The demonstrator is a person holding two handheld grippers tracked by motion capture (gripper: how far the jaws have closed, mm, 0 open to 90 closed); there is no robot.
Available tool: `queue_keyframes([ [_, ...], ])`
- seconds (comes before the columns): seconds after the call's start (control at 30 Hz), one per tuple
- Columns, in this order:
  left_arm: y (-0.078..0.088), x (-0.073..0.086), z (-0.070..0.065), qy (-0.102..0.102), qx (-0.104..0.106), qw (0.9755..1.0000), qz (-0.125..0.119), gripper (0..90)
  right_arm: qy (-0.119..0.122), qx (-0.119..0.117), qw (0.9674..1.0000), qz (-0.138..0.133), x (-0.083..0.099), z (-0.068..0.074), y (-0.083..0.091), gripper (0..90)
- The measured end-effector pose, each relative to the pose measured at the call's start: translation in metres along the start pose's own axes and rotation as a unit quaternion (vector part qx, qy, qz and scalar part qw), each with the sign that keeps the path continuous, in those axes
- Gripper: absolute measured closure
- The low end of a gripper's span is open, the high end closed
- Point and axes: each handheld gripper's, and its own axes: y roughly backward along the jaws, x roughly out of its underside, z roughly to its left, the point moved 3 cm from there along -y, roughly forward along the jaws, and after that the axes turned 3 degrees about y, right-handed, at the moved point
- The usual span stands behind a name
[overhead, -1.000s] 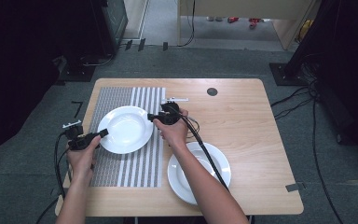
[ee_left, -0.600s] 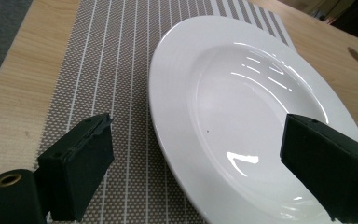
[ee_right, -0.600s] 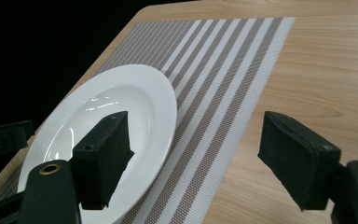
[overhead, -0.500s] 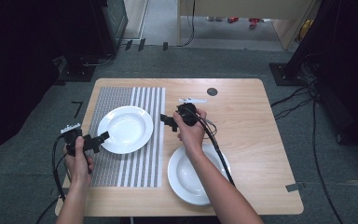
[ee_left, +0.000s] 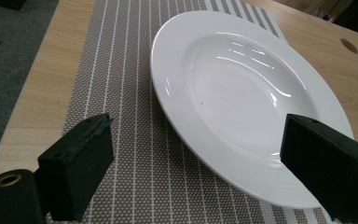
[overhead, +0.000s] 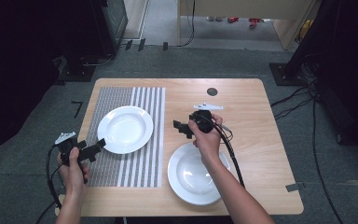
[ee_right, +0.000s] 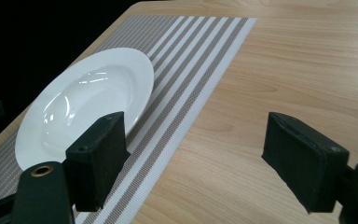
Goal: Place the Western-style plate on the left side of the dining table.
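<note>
You work at a light wooden table with rounded corners [overhead: 261, 140], standing on grey carpet floor [overhead: 42, 196]. Black cables [overhead: 307, 100] trail over the carpet at your right. Dark equipment [overhead: 93, 32] looms at the far left, pale wooden furniture [overhead: 242, 11] beyond.

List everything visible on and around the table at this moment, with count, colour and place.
plate on placemat: 1, white, left half of the table
plate on bare wood: 1, white, near edge, right of the placemat
placemat: 1, grey-and-white striped, left side
table: 1, light wood, centre
cables: several, black, floor at right
left hand-held gripper: 1, black, open, at the placemat's left edge
right hand-held gripper: 1, black, open, over bare wood mid-table
</note>
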Motion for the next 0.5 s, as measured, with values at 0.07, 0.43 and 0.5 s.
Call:
queue_keyframes([
  [0.07,0.006,0.003,0.0,-0.005,-0.007,1.0,-0.004,9.6,0.0,0.001,1.0,-0.002,0.003,-0.003,0.006,21.6],
  [0.43,0.029,0.018,0.004,-0.011,-0.02,0.9995,-0.023,9.6,-0.009,0.017,0.9998,-0.007,0.024,-0.028,0.037,21.0],
  [0.5,0.031,0.021,0.005,-0.01,-0.022,0.9994,-0.026,9.6,-0.015,0.019,0.9997,-0.01,0.028,-0.033,0.043,21.0],
])
